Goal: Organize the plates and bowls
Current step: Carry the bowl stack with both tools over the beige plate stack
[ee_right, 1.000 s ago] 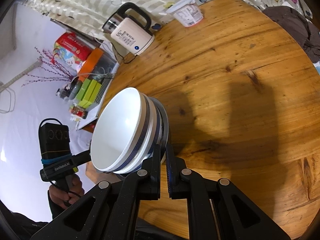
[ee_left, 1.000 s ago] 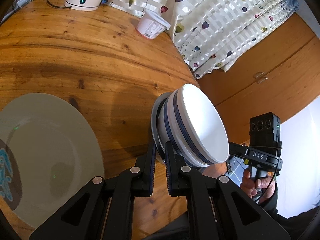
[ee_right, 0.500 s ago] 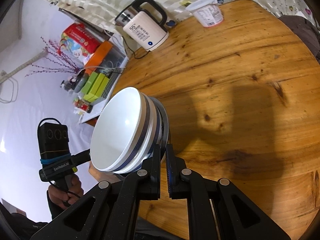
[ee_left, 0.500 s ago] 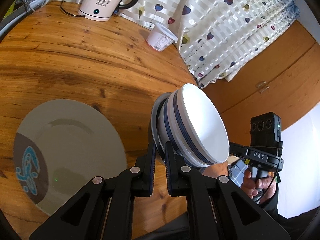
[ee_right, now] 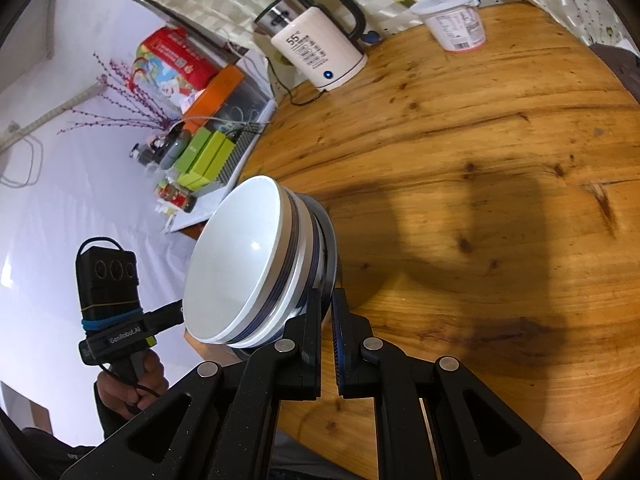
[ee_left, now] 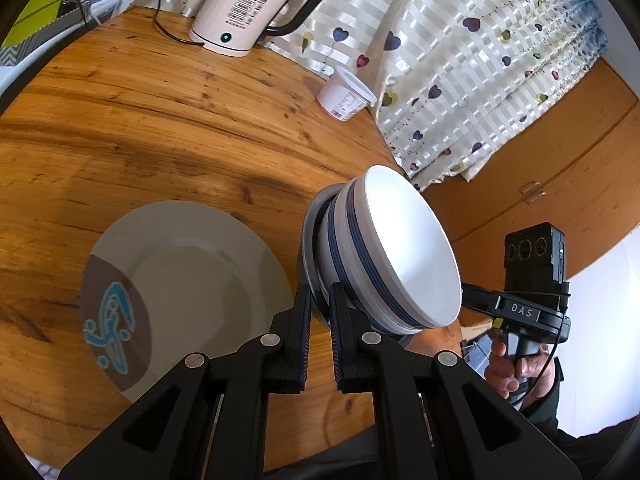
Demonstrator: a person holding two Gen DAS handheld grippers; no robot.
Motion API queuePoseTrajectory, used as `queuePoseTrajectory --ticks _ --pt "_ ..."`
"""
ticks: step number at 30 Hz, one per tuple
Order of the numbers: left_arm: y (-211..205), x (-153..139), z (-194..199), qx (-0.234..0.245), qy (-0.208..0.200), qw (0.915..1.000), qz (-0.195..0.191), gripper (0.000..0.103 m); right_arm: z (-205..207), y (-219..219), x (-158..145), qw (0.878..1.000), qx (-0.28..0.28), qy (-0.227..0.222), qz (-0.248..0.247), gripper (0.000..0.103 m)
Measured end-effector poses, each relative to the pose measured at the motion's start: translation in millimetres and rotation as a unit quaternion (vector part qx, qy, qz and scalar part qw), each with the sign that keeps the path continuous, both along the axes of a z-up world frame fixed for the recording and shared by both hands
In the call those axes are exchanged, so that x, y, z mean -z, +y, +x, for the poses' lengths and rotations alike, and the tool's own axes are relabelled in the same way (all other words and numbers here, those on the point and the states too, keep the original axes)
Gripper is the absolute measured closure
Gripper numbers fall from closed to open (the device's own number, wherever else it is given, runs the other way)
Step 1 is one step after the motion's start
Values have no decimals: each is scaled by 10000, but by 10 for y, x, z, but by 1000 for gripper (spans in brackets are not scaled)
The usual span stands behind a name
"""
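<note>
Two nested white bowls with blue stripes [ee_left: 400, 248] sit on a small grey plate [ee_left: 310, 236]. The stack hangs in the air over the wooden table [ee_left: 160, 128]. My left gripper [ee_left: 319, 298] is shut on the grey plate's rim at one side. At the opposite side my right gripper [ee_right: 326, 302] is shut on the same rim [ee_right: 331, 240], with the bowls [ee_right: 240, 256] to its left. A large grey plate [ee_left: 192, 280] with a brown patch and a blue motif lies flat on the table, just left of the stack.
A white kettle [ee_left: 248, 8] and a yogurt tub [ee_left: 346, 96] stand at the table's far edge by a heart-patterned curtain [ee_left: 460, 60]. Beyond the table's left edge is a shelf of green boxes [ee_right: 200, 152]. A hand [ee_right: 128, 384] grips the left tool's handle.
Both grippers have carried the stack leftward over the table, so the large plate now lies close beside it. The kettle has come further into view. Both grips are unchanged.
</note>
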State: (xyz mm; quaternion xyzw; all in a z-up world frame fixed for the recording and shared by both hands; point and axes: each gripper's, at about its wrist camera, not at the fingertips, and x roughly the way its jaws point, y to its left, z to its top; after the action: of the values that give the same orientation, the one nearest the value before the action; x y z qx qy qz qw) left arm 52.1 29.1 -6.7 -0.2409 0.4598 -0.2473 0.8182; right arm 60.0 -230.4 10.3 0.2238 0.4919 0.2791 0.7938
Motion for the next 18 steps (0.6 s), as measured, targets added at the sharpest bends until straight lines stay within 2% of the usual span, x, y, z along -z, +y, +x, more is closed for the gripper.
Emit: queuePoseTrajectory --ticks 18 --pt "494 75 -197 -506 68 9987 20 95 175 535 52 9989 -466 90 -43 96"
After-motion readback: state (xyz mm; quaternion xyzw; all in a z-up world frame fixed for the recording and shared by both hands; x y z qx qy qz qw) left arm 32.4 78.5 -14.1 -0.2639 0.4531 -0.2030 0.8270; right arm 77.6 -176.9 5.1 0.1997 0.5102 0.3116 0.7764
